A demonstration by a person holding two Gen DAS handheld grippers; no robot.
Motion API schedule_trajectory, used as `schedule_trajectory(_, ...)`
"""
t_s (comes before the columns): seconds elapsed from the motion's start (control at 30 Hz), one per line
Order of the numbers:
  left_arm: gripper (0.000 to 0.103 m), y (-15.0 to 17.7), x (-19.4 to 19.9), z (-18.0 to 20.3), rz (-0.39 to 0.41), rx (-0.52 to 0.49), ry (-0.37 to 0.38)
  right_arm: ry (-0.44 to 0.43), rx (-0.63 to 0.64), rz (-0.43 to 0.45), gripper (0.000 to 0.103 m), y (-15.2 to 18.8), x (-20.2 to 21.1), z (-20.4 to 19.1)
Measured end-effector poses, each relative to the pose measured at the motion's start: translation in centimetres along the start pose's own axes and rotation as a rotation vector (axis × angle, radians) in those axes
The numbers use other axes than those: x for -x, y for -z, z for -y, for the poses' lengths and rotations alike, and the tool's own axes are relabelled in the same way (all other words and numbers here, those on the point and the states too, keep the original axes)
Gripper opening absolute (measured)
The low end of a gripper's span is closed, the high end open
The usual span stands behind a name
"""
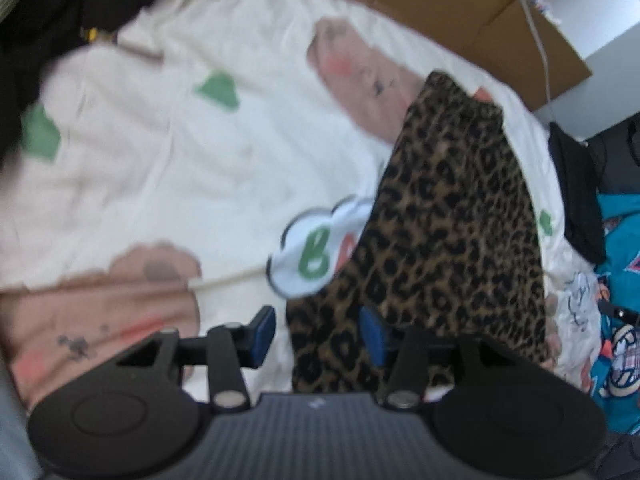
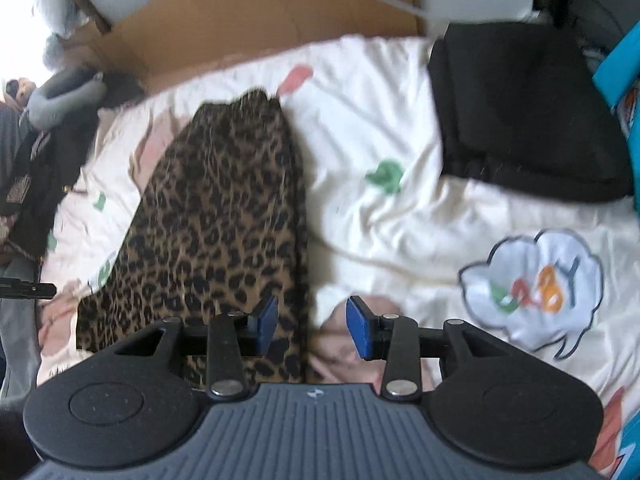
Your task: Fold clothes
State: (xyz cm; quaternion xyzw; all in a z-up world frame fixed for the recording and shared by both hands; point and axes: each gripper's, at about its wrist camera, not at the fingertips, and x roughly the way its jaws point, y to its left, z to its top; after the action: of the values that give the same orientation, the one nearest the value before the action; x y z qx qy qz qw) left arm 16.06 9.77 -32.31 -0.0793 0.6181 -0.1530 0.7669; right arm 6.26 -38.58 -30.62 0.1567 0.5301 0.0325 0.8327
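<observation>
A leopard-print garment (image 1: 452, 220) lies folded into a long narrow strip on a cream printed bedsheet (image 1: 180, 168). My left gripper (image 1: 318, 332) hovers over its near end with the blue pads apart. The cloth's near corner shows between the pads, and neither presses on it. In the right wrist view the same garment (image 2: 224, 220) runs away from me on the sheet (image 2: 380, 128). My right gripper (image 2: 314, 328) stands open over its near right edge, the left pad above the print and the right pad above the sheet.
A folded black garment (image 2: 520, 120) lies at the far right of the bed, a teal printed garment (image 1: 620, 280) beside it. Flattened cardboard (image 2: 260, 12) lines the far edge, with a white cable (image 1: 536, 32) across it. Dark clothes (image 2: 32, 160) are piled at the left.
</observation>
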Motion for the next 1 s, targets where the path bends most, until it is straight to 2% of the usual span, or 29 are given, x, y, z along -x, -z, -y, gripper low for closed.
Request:
schedule_trajectory(0.17, 0.05, -3.1, 0.7, 2.4, 0.051, -0.031, 0.024, 0.012, 0.01, 0.048, 0.045, -1.0, -0.6, -0.4)
schedule_trajectory(0.43, 0.049, -4.9, -2.5, 6.2, 0.068, -0.126, 0.099, 0.006, -0.003, 0.088, 0.045, -0.6, -5.4, -0.4)
schedule_trajectory(0.67, 0.047, -6.0, -6.1, 6.9, 0.106, -0.124, 0.117, 0.004, 0.067, 0.139, 0.045, -0.9, -8.1, -2.3)
schedule_trajectory(0.8, 0.047, -6.6, -7.6, 6.9, 0.113, -0.119, 0.129, -0.014, 0.101, 0.139, 0.045, -1.8, -9.7, -3.4)
schedule_trajectory(0.9, 0.047, -6.8, -8.3, 6.8, 0.12, -0.131, 0.135, -0.029, 0.105, 0.13, 0.042, -2.3, -11.0, -3.8)
schedule_trajectory(0.93, 0.047, -6.9, -8.6, 6.8, 0.122, -0.136, 0.136, -0.032, 0.109, 0.126, 0.037, -2.4, -11.3, -3.8)
schedule_trajectory(1.0, 0.047, -6.9, -9.1, 6.8, 0.123, -0.136, 0.14, -0.04, 0.12, 0.115, 0.033, -2.7, -11.8, -3.9)
